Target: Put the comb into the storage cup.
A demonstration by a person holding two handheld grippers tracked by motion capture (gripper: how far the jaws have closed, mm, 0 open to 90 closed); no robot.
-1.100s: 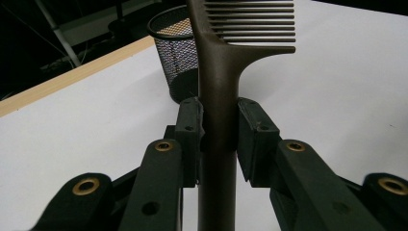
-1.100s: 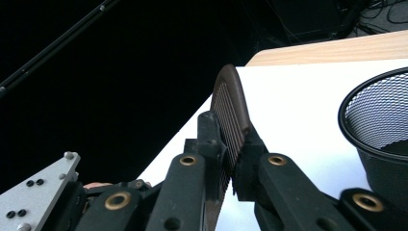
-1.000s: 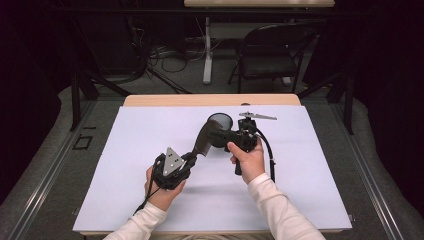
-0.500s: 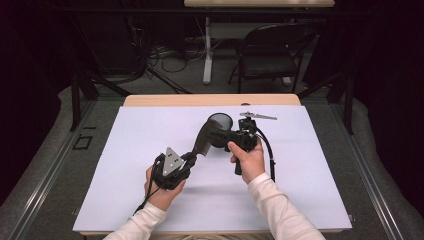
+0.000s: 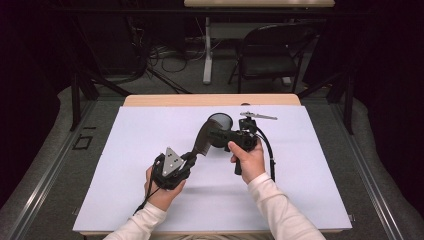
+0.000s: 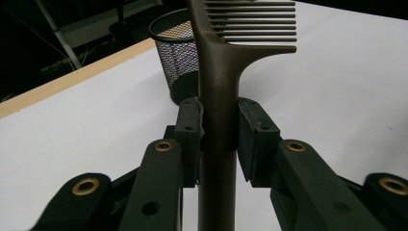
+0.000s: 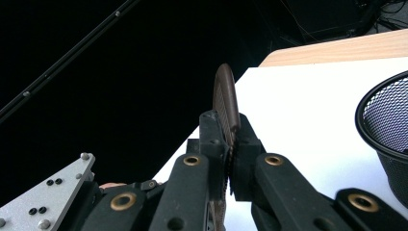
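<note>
One dark brown plastic wide-tooth comb [image 5: 207,136] hangs above mid-surface, the left claw [image 6: 219,134] clenched on its handle at 7 o'clock, the right claw [image 7: 230,144] clamped on its toothed head at 2 o'clock. With two claws pulling one comb, teeth could snap or slip. One black mesh cup [image 6: 177,53] stands at 12 o'clock, one white surface [image 5: 150,130] below

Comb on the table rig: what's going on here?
A person holds a brown comb between two handheld grippers above the white-covered table. The left gripper is clamped on the comb's handle; the right gripper is shut on its toothed end. A black mesh cup stands on the table just beyond the comb. Both hands look steady, and the comb is not yet in the cup.
</note>
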